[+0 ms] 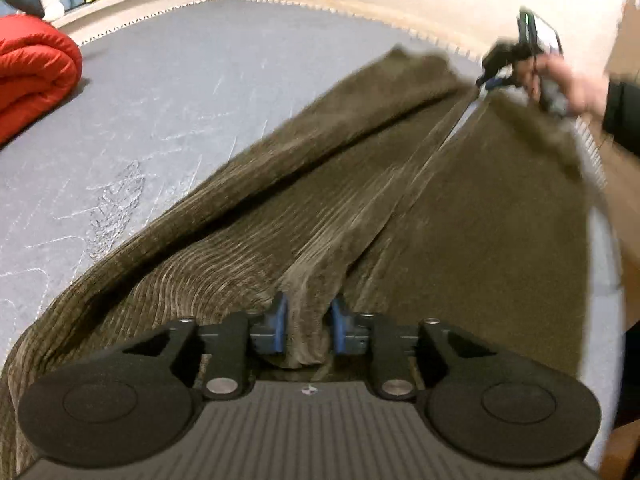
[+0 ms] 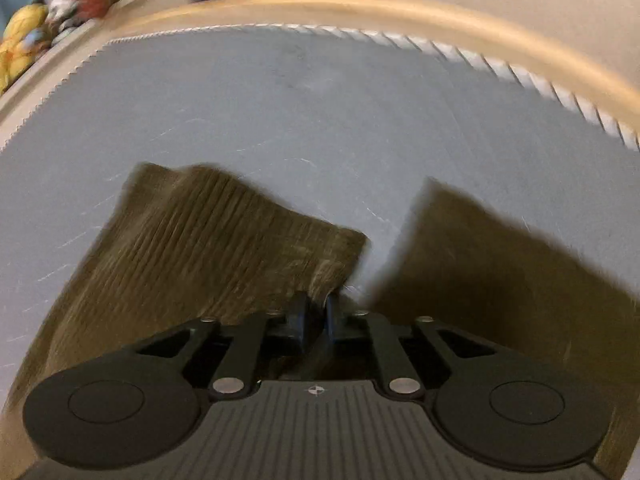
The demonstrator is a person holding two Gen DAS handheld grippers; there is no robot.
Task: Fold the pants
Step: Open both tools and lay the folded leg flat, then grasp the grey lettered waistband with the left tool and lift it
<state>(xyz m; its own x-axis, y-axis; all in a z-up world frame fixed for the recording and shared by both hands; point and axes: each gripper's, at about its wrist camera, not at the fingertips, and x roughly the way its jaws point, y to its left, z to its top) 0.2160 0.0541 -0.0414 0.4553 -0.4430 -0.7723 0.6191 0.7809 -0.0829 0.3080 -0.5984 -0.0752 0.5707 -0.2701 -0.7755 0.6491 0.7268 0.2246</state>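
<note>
Olive-brown corduroy pants (image 1: 280,208) lie spread on a grey quilted mattress (image 1: 160,92), legs running away from the left wrist camera toward the far edge of the bed.

The left tongs (image 1: 308,326) point steeply downward at the near end of the pants. A raised ridge of the cloth sits pinched between their blue pads (image 1: 280,322), so the left tongs are clamped on the fabric.

At the far end, a person's hand (image 1: 576,88) in a dark sleeve (image 1: 624,108) grips the right tongs (image 2: 318,314), seen blurred at the upper right of the left view. These also tilt downward. In the right wrist view their pads are almost together, nipping the inner edge of one leg's hem; the two leg ends fan out to either side with a strip of mattress between them.

A rolled red blanket (image 1: 36,76) rests on the mattress at the far left, well apart from the pants.
</note>
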